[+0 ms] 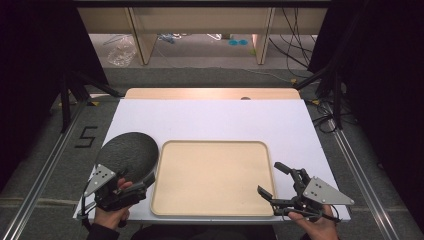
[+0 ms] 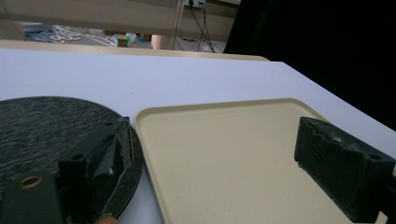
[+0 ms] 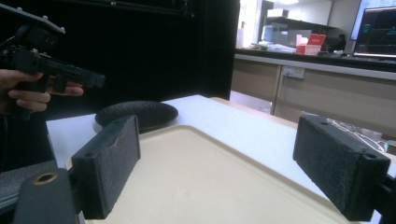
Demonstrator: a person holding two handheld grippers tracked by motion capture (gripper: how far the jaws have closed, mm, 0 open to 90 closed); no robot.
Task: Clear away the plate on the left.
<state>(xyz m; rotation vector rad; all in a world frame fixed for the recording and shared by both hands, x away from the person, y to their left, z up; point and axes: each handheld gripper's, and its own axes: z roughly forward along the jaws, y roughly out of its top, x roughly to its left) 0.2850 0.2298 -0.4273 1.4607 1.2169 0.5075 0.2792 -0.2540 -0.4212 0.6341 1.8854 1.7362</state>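
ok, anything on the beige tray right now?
Nothing lies on the beige tray; its whole inner surface shows bare. The dark round plate sits beside its left rim on the white table. What the tray covers underneath can't be seen.

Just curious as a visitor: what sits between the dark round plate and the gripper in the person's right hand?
The beige tray, with nothing on it, lies between the dark round plate and the right gripper, clearest in the high view.

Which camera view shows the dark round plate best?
The high view: the dark round plate shows almost whole, left of the beige tray. The left gripper view shows its near part behind one finger; the right gripper view shows it far off, edge-on.
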